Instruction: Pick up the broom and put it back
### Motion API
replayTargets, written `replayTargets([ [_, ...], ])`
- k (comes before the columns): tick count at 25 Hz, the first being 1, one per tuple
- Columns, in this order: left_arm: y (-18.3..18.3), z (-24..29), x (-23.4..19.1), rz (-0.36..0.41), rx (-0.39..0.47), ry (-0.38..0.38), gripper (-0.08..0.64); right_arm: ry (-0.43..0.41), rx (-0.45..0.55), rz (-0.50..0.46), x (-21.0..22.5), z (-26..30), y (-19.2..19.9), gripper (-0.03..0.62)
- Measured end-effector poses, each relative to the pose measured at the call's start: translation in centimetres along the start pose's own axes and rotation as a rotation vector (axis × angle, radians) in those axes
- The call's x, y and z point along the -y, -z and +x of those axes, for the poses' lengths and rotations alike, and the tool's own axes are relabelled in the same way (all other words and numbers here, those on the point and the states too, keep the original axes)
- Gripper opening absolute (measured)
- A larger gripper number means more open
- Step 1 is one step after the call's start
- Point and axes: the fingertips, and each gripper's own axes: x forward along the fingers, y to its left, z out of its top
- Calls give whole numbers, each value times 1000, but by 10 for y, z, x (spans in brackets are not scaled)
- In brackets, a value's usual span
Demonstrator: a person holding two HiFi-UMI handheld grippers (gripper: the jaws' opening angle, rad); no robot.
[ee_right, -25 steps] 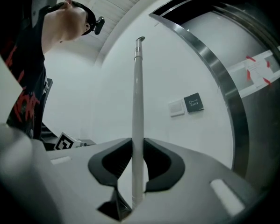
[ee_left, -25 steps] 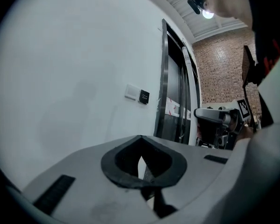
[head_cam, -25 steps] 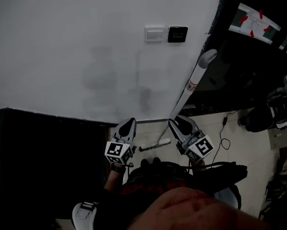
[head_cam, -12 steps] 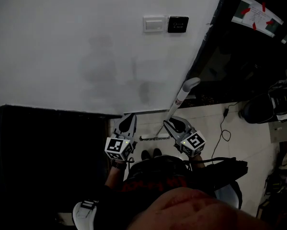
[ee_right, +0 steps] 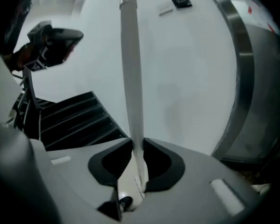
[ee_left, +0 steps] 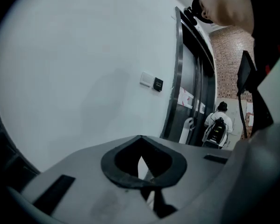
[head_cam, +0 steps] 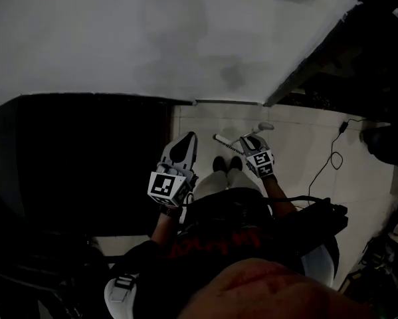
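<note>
- head view: my left tongs (head_cam: 184, 145) hang over the pale floor tiles (head_cam: 298, 151), just at the 3 o'clock edge of the dark stairs (head_cam: 86, 165). the tips point to 12 o'clock, toward the white wall (head_cam: 119, 38).
- my right tongs (head_cam: 251, 142) sit at 3 o'clock of the left ones, well apart from them, with my shoes (head_cam: 225, 163) low between the two.
- the broom (head_cam: 264, 126) is in the right tongs. its white handle top pokes out at 1 o'clock of the tips, and its brush head (head_cam: 224, 139) shows at their 9 o'clock, near my shoes.
- left gripper view: the pads of my left tongs (ee_left: 139, 143) are pressed together, with only a thin sliver of light between them and nothing in them.
- on the wall at 12 o'clock a white switch plate (ee_left: 147, 80) and a black panel (ee_left: 158, 83) sit side by side. a dark door frame (ee_left: 178, 78) rises at 1 o'clock, and a person with a backpack (ee_left: 218, 125) stands far off at 3 o'clock.
- right gripper view: my right tongs (ee_right: 134, 146) are clamped on the broom handle (ee_right: 132, 78), which runs straight up to 12 o'clock.
- the stairs lie at 9 o'clock and a metal door frame (ee_right: 235, 64) curves down at 3 o'clock.
</note>
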Motion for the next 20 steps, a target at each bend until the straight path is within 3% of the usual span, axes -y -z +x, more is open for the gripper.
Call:
replayTargets([
  [5,50,-25,-9,-54,-130,-119,5,-60,-226,-24,20,69,109,80],
  [7,65,-24,-10,-68,-170,-153,5,-72,-284,-31,41,95,133,80],
  [14,88,-26,1,-85,-221,-214,5,-91,-428,-159,104,167,172,80],
  [18,98,-32,-8,-100,-233,-241,5,-117,-492,-271,130,199,159,80],
  [20,98,-35,-9,-99,-234,-257,5,-81,-517,-282,150,213,147,85],
])
